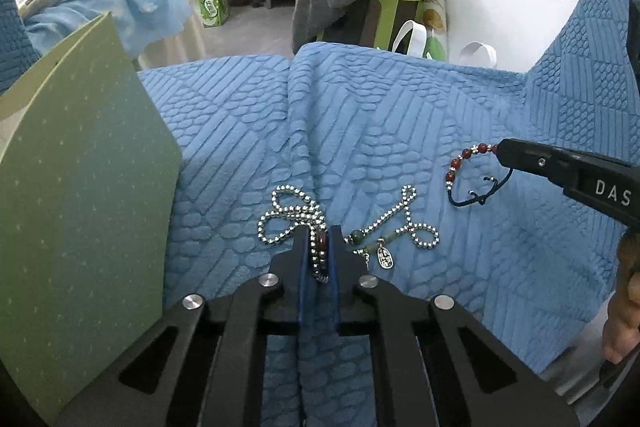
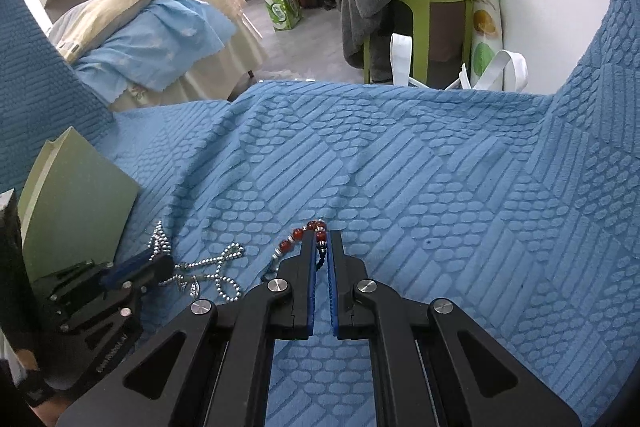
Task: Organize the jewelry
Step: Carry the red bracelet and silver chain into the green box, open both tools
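Two tools, each clamped on beaded jewelry over a blue quilted bedspread (image 1: 400, 115).

A green folder (image 1: 80, 187) stands at the left. The left tool (image 1: 320, 239) is pinched on the silver bead chain (image 1: 404, 219), which sprawls sideways in loops; only its view shows the oval tag. The right tool (image 2: 322, 247) grips the red bead bracelet (image 1: 460, 163), which arcs leftward from its tips.

"DAS" on right hand-held gripper (image 1: 498, 149).
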A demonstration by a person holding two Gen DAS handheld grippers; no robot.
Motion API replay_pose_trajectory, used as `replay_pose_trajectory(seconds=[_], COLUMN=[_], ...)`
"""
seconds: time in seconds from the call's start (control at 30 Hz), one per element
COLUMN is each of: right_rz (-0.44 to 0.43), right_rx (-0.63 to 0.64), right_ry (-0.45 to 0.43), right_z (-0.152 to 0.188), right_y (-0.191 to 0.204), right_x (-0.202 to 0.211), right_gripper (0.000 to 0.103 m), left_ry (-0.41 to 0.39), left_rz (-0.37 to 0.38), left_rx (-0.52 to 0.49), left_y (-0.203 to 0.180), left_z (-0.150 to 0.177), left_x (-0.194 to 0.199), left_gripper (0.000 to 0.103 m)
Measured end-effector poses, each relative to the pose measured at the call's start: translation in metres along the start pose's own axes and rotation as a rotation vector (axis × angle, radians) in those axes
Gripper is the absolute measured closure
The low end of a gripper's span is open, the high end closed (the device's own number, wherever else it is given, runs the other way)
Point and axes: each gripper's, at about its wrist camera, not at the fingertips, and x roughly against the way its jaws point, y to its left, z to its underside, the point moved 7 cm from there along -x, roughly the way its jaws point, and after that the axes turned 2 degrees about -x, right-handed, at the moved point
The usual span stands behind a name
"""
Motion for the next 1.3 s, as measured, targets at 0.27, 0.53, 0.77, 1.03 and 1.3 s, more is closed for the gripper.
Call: replay_pose_trajectory(seconds=[0.27,0.53,0.77,1.03,1.3], right_rz=[-0.017,-0.047,-0.065,-0.071,-0.072], right_rx=[-0.004,0.018,0.049,0.079,0.092], right_ry=[-0.027,-0.076,-0.126,-0.169,-0.226], right_z=[-0.003,-0.015,-0.027,-0.043,-0.056], right_y=[0.009,0.03,0.053,0.085,0.115], right_x=[0.016,0.037,0.068,0.094,0.115], right_gripper=[0.099,0.099,0.099,0.099,0.099], left_ry=[-0.004,-0.032,-0.047,-0.076,-0.111], left_rz=[0.073,0.113,0.113,0.11,0.147], left_rx=[0.075,0.079,0.06,0.041,0.061], left_y=[0.01,0.011,0.018,0.032,0.043], left_z=[-0.005,-0.021,-0.04,-0.06,-0.065], left_x=[0.023,0.053,0.085,0.12,0.138], left_gripper=[0.095,0.095,0.095,0.099,0.099])
